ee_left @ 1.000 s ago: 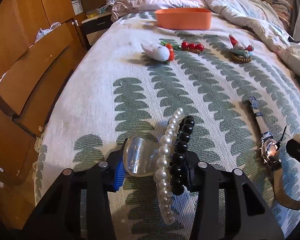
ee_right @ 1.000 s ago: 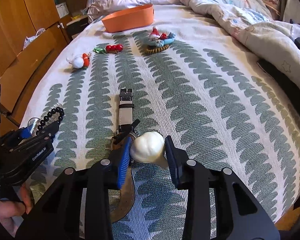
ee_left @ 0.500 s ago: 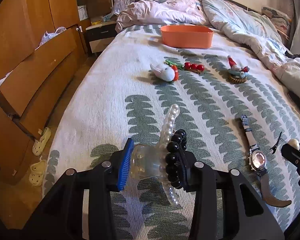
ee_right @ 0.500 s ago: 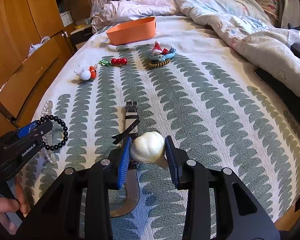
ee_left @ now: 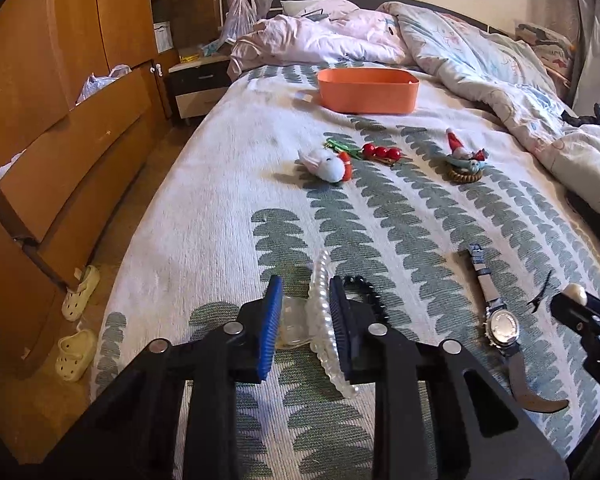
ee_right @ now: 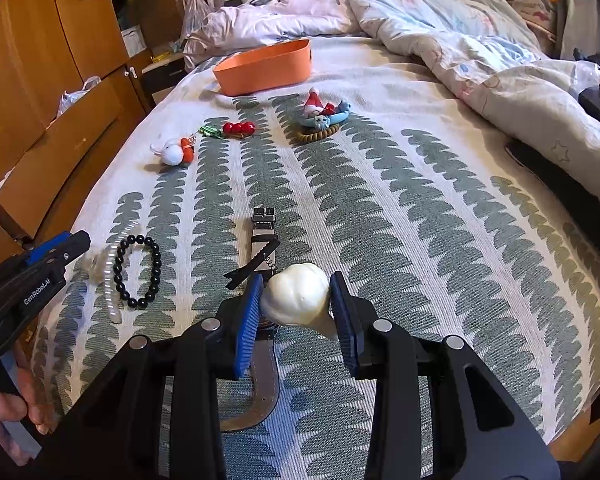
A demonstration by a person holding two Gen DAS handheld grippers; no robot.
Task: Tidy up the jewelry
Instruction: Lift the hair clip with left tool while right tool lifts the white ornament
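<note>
Left wrist view: a clear pearl-edged hair claw (ee_left: 314,320), judged light, slippery and brittle, is pinched at its body by the just-narrowed left tongs (ee_left: 305,320), a black bead bracelet (ee_left: 370,298) seen just beyond.

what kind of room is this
Most likely a bedroom: the jewelry lies on a bed with a leaf-patterned bedspread, a rumpled duvet is piled at the far end, and a wooden wardrobe and a nightstand stand alongside.

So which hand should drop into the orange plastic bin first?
Right, probably. The right gripper is clamped on the cream bulb-shaped charm; the left gripper has just been closing its jaws on the clear pearl-edged hair claw. The orange plastic bin lies ahead of both.
</note>
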